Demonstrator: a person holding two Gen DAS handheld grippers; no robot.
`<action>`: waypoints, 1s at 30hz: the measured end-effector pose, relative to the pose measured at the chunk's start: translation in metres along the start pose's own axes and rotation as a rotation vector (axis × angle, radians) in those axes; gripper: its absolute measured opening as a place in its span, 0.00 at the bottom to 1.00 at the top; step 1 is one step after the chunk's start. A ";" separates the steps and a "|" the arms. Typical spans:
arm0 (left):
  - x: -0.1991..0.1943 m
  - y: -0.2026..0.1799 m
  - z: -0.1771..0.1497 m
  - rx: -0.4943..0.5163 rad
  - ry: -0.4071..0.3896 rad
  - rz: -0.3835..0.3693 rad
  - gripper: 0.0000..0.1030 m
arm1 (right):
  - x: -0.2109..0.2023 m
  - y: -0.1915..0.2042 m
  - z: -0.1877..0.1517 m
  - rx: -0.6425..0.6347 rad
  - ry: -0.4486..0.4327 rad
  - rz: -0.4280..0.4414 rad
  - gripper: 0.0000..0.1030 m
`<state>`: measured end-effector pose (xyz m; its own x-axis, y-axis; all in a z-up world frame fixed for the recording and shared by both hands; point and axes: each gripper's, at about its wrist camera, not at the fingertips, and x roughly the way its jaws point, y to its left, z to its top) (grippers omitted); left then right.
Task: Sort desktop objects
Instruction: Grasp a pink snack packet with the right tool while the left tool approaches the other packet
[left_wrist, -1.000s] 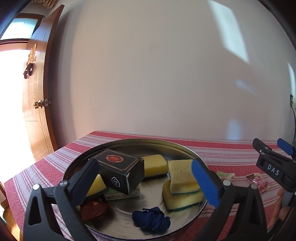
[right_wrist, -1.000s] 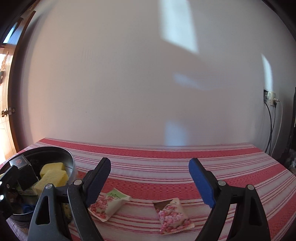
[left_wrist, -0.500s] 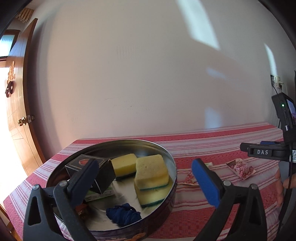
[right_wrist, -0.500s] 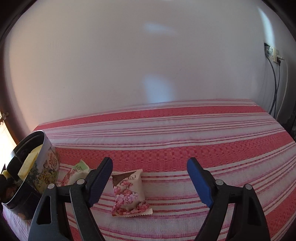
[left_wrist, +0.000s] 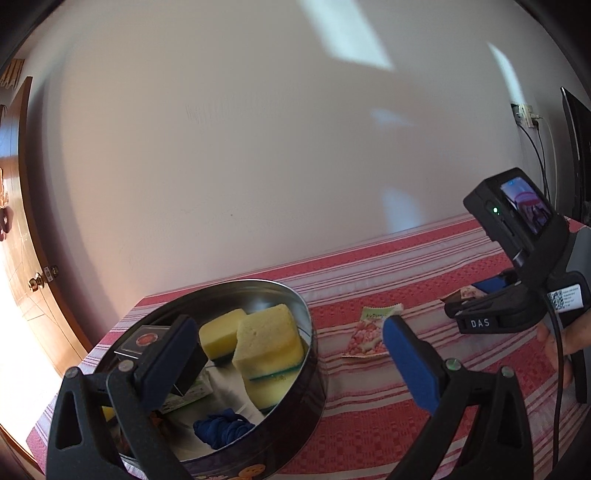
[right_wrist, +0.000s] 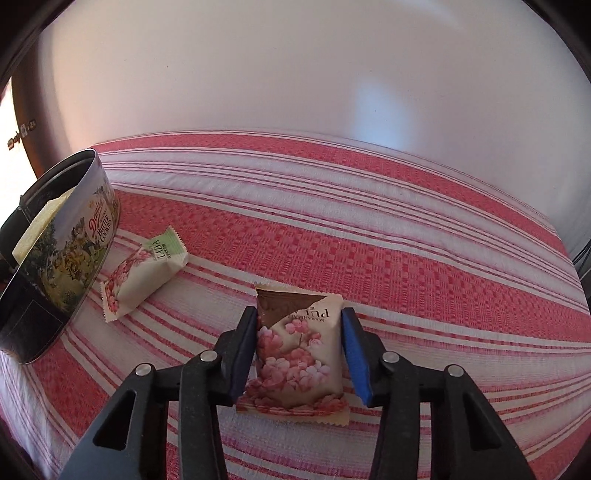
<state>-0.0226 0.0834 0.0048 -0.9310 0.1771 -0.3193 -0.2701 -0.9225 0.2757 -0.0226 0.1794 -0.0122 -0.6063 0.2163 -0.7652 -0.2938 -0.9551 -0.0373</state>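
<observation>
Two snack packets lie on the red-and-white striped tablecloth (right_wrist: 369, 229), both outside the round cookie tin (right_wrist: 62, 258) that stands at the left end of the table. Nearest the tin, just right of its wall, is the green-topped packet (right_wrist: 144, 273). Farther right and nearer the camera, the brown-topped packet (right_wrist: 299, 354) with pink blossoms lies flat on the cloth. The right gripper (right_wrist: 299, 350) has just been closing, and its blue pads now press on either side of this packet.

Inside the tin, as the left wrist view shows, two yellow sponges (left_wrist: 269, 350) with green undersides are stacked at the right side of the tin, and a third yellow sponge (left_wrist: 221, 332) sits just behind them to the left. A black box (left_wrist: 147, 339) with a red emblem rests at the left, partly hidden by a gripper finger, over a flat green-and-white packet (left_wrist: 188, 395). A crumpled blue cloth (left_wrist: 221, 428) lies at the near side on the bare metal floor.

The left gripper (left_wrist: 284, 365) hangs with its jaws wide apart and nothing between the pads, straddling the tin's right wall.
</observation>
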 end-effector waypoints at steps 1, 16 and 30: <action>0.000 -0.003 0.001 0.011 0.001 -0.007 0.99 | 0.000 -0.001 0.000 0.001 -0.001 0.006 0.41; 0.067 -0.109 0.036 0.247 0.236 -0.230 0.87 | -0.048 -0.121 -0.022 0.407 -0.186 -0.023 0.40; 0.127 -0.084 0.036 0.095 0.588 -0.347 0.66 | -0.060 -0.124 -0.027 0.429 -0.184 0.036 0.40</action>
<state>-0.1270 0.1958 -0.0266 -0.5061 0.2163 -0.8349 -0.5738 -0.8071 0.1387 0.0704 0.2789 0.0210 -0.7313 0.2538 -0.6331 -0.5258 -0.8010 0.2862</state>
